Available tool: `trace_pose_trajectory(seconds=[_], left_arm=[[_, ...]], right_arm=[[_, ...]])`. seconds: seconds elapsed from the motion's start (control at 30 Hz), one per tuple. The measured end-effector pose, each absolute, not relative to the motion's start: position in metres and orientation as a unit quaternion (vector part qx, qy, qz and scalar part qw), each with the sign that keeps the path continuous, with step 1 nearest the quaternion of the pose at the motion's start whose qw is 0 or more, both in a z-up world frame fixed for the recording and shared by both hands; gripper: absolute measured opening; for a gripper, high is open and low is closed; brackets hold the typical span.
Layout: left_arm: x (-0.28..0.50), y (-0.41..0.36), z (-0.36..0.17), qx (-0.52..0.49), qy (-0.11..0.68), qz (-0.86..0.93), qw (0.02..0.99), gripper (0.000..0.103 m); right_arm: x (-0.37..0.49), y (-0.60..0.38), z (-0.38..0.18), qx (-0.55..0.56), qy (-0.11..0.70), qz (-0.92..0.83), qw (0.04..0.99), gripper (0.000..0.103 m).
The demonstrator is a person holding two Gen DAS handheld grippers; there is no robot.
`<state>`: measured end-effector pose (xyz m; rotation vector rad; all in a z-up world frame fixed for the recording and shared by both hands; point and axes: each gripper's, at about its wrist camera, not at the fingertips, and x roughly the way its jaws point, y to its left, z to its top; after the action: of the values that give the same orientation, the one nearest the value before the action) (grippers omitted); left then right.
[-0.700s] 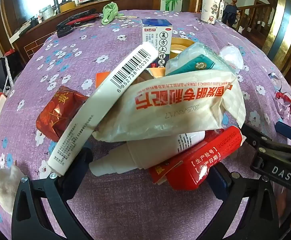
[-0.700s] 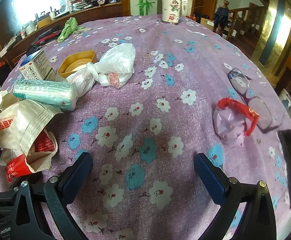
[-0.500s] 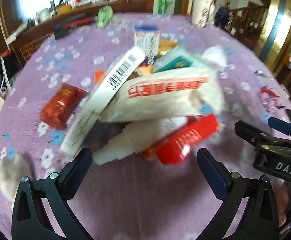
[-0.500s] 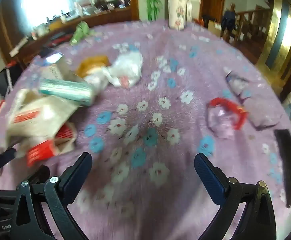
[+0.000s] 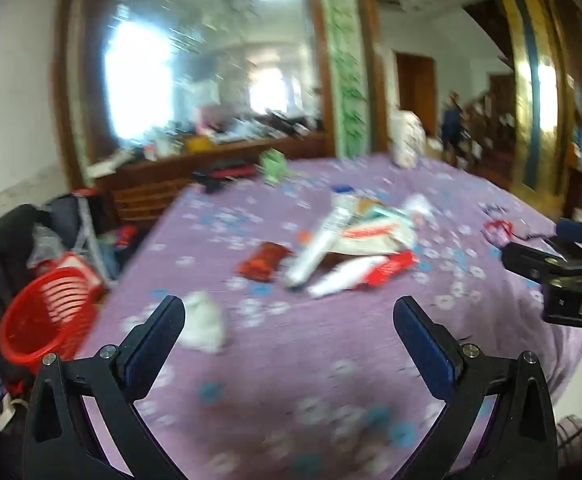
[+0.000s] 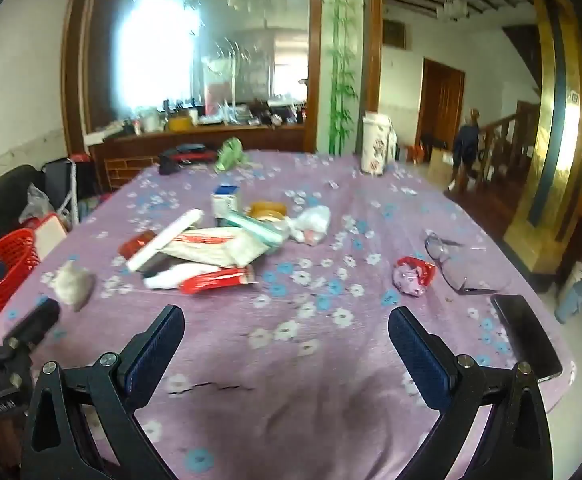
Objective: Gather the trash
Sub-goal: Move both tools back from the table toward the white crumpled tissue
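Observation:
A pile of trash (image 6: 211, 246) lies mid-table on the purple flowered cloth (image 6: 291, 360): a long white box, a cream packet with red print, a white tube, a red wrapper and a green-white roll. It also shows, blurred, in the left wrist view (image 5: 347, 246). A crumpled white tissue (image 5: 203, 322) (image 6: 73, 284) lies near the left edge. A pink and red scrap (image 6: 413, 276) lies to the right. My left gripper (image 5: 289, 324) and right gripper (image 6: 285, 334) are both open, empty and well back from the pile.
A red basket (image 5: 41, 322) (image 6: 5, 264) stands off the table's left edge. Glasses (image 6: 451, 262) and a dark phone (image 6: 525, 336) lie at the right. A white plastic bag (image 6: 311, 224), a medicine box (image 6: 225, 198) and a tall paper cup (image 6: 375, 142) sit farther back.
Both grippers have pulled far back and up from the pile, so the whole table and room now show. The pile stays on the cloth. Both grippers stay open.

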<state>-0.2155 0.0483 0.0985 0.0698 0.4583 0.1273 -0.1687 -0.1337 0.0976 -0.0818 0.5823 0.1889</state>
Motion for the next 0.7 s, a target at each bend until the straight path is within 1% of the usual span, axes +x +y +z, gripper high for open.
trace_pose_trajectory(seconds=[0.13,0.33,0.5,0.7], left_arm=[[-0.247,0.072,0.086,0.027,0.197,0.114,0.973,0.103],[-0.251,0.107,0.066,0.000,0.210,0.162,0.964,0.103],[-0.250,0.110,0.063,-0.012,0.218,0.161,0.963,0.103],[-0.248,0.106,0.062,-0.008,0.218,0.170,0.961,0.103]], right_arm=[[-0.180,-0.118,0.094,-0.041,0.286,0.103,0.952,0.103],[-0.184,-0.104,0.089,-0.063,0.274,0.107,0.954,0.103],[-0.180,-0.110,0.082,-0.052,0.287,0.110,0.950,0.103],[-0.185,-0.104,0.078,-0.072,0.284,0.109,0.950,0.103]])
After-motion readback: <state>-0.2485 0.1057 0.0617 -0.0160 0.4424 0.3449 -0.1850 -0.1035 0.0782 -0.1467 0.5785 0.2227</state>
